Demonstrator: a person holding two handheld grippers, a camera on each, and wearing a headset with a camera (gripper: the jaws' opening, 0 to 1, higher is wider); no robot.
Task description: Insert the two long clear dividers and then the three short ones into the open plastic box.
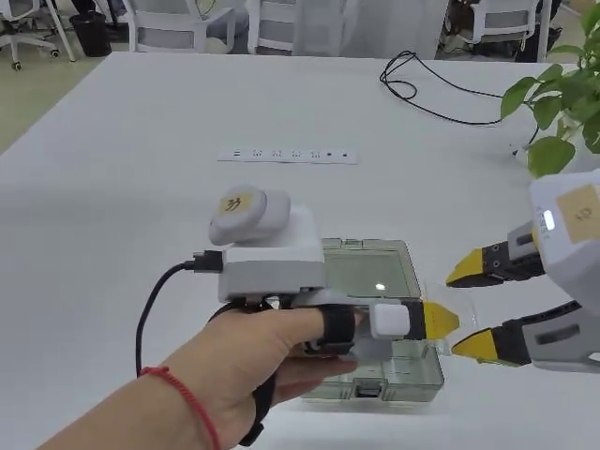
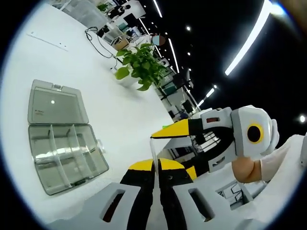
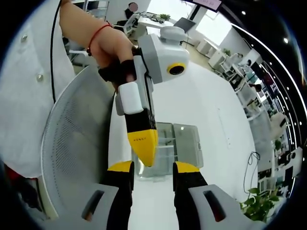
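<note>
**Grippers.** The left gripper point(image 1: 441, 321), a white, yellow-tipped unit held in a hand point(image 1: 253, 361) wearing a red string bracelet, was nearest the person and pointed to the person's right. In the left gripper view its jaws were clenched on a thin clear plastic divider point(image 2: 153, 151), which was seen edge-on and rose from between the tips. The right gripper point(image 1: 469, 309) faced it from the right, released, with its jaws spread wide. In the right gripper view the left gripper's yellow tip sat between those spread jaws. Contact between the right gripper and the divider could not be determined.

**Box.** The open grey-tinted clear plastic box point(image 1: 394, 386) lay on the white table point(image 1: 187, 112), directly below and just behind the left gripper, with its lid folded flat away from the person. In the left gripper view, clear partitions point(image 2: 57, 163) stood inside the base. Their number could not be established. The held divider was above the table, apart from the box.

**Beyond.** A flat white strip point(image 1: 286, 155) lay mid-table. Farther off were a looped black cable point(image 1: 412, 84) and a green leafy plant point(image 1: 553, 103).
</note>
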